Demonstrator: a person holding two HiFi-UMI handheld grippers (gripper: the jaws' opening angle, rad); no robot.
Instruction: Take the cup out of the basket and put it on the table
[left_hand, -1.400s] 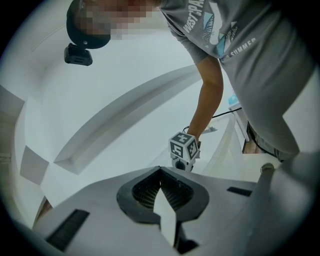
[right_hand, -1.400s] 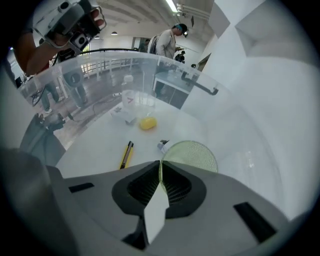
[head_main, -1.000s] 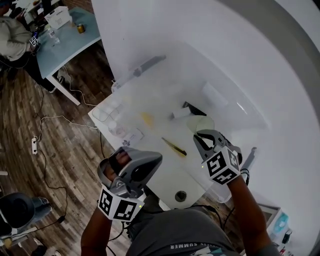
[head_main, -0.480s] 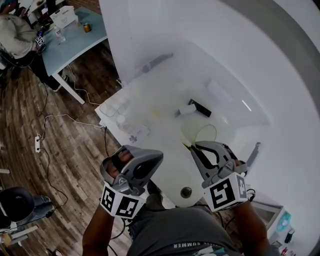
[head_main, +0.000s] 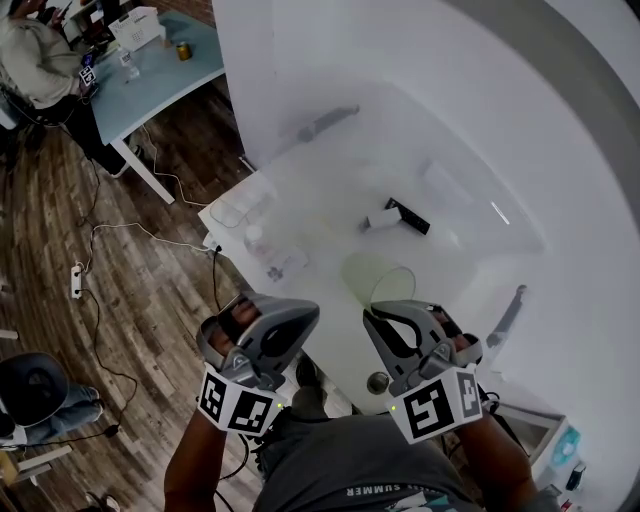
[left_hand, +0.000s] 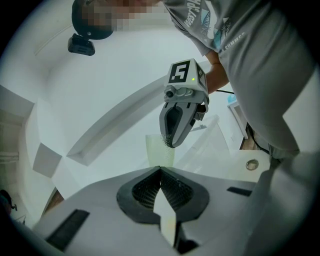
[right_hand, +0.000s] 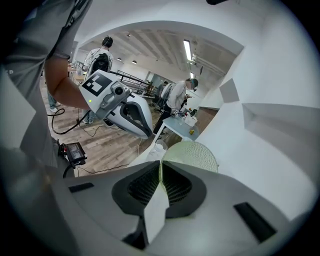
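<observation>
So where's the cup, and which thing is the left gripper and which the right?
cup (head_main: 376, 275), head view, its pale see-through wall.
right gripper (right_hand: 160, 167), right gripper view, where its jaws pinch the cup's rim.
left gripper (left_hand: 160, 171), left gripper view, where its shut jaws meet.

Grey T-shirt (head_main: 370, 465), grey left gripper (head_main: 300, 318), right gripper (head_main: 380, 315), black-white marker cubes (head_main: 238, 408)

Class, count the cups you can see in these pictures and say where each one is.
1. The pale green cup is pinched at its rim by the right tongs, over the white table. Glare on the table may hide others.
</observation>
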